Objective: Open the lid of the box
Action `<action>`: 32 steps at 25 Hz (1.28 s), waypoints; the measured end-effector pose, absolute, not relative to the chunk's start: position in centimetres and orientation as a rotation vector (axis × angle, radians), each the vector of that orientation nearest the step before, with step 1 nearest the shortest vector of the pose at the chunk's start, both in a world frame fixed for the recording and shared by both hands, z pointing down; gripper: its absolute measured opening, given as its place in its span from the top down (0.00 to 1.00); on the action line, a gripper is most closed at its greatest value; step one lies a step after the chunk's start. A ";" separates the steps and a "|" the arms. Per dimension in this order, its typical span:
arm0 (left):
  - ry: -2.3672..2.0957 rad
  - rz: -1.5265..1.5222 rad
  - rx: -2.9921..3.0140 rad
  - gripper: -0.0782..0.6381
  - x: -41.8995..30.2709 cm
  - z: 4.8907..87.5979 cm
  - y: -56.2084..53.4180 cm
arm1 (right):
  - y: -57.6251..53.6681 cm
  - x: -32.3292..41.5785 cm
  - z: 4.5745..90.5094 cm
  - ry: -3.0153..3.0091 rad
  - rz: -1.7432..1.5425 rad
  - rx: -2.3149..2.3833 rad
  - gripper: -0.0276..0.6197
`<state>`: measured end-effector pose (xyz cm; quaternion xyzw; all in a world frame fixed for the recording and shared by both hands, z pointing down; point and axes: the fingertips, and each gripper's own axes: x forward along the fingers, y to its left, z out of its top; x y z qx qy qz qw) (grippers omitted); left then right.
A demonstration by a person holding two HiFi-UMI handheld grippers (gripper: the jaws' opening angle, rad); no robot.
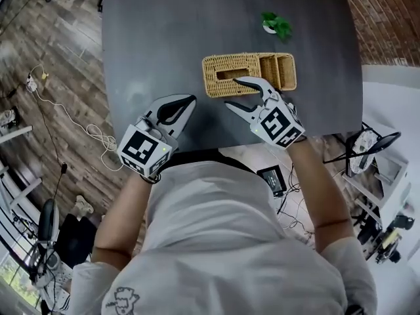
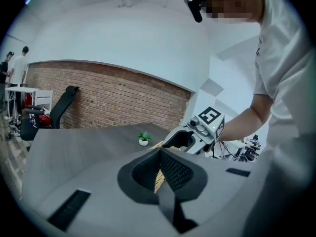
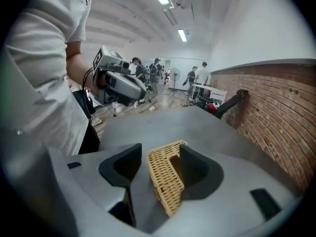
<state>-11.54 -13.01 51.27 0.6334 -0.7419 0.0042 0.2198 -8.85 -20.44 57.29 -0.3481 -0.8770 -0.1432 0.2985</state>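
Note:
A woven wicker box [image 1: 248, 74] lies on the dark grey table [image 1: 164, 38]. Its left part carries a lid with a slot [image 1: 230, 74]; its right part shows open compartments [image 1: 277, 69]. My right gripper [image 1: 235, 92] hovers over the box's near edge and is open. In the right gripper view the box [image 3: 165, 179] shows between those spread jaws of the right gripper [image 3: 160, 149], with no pad pressing on it. My left gripper [image 1: 189, 101] is to the box's left, apart from it and shut on nothing. In the left gripper view the left gripper [image 2: 160, 154] shows only a sliver of the wicker [image 2: 159, 179] beyond its jaws.
A small potted plant [image 1: 275, 25] stands behind the box. The table's near edge runs just under both grippers. Cables [image 1: 79, 126] lie on the wooden floor at left, and equipment [image 1: 367, 149] stands at right. A brick wall [image 2: 113, 100] and an office chair [image 2: 61, 107] are beyond the table.

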 end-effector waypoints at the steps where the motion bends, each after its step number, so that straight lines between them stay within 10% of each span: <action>1: -2.046 0.013 1.749 0.88 -11.6 51.7 -13.0 | -20.6 -8.8 58.4 -2.293 -0.415 -0.927 0.58; 32: -1.991 0.018 1.705 0.88 -15.8 55.3 -14.7 | -21.6 -8.4 66.1 -1.847 -0.792 -1.074 0.59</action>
